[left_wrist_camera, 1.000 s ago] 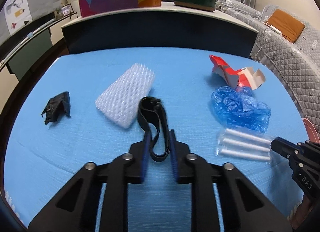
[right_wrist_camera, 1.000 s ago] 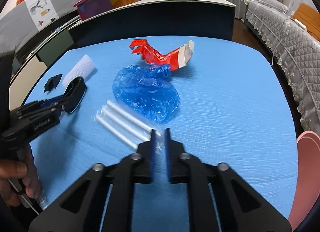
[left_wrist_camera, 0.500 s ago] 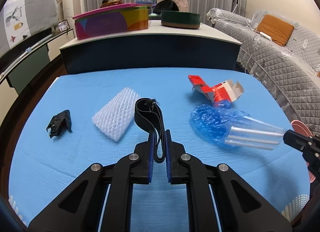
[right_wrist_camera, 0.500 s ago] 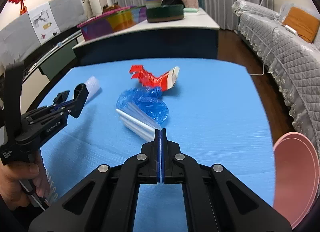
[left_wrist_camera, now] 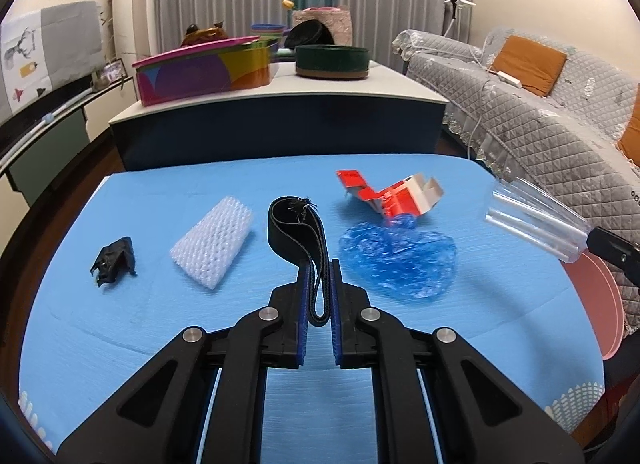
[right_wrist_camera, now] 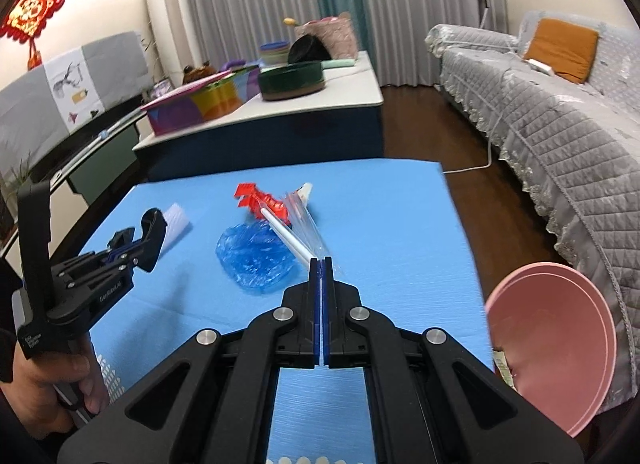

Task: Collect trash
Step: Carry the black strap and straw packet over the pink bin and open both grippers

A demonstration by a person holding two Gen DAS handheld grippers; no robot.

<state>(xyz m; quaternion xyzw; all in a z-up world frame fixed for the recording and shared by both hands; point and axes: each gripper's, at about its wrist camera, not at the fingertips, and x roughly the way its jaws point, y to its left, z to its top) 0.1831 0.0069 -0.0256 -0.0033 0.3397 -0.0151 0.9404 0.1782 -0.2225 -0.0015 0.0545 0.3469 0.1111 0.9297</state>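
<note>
My left gripper [left_wrist_camera: 319, 268] is shut on a black elastic strap [left_wrist_camera: 296, 220] and holds it above the blue table [left_wrist_camera: 160, 324]. My right gripper [right_wrist_camera: 321, 261] is shut on a clear plastic packet of white straws [right_wrist_camera: 296, 224], lifted off the table; the packet also shows in the left wrist view [left_wrist_camera: 536, 220], at the right. On the table lie a crumpled blue plastic bag [left_wrist_camera: 400, 260], a torn red carton [left_wrist_camera: 392, 194], a white foam net sleeve [left_wrist_camera: 214, 242] and a black plastic scrap [left_wrist_camera: 114, 260].
A pink bin [right_wrist_camera: 556, 344] stands just off the table's right edge. A low white table with colourful boxes [left_wrist_camera: 208, 68] stands behind. A grey quilted sofa [right_wrist_camera: 560, 132] runs along the right.
Both grippers rose with their loads. The right gripper carried the straw packet up and to the right, away from the blue bag and toward the pink bin side.
</note>
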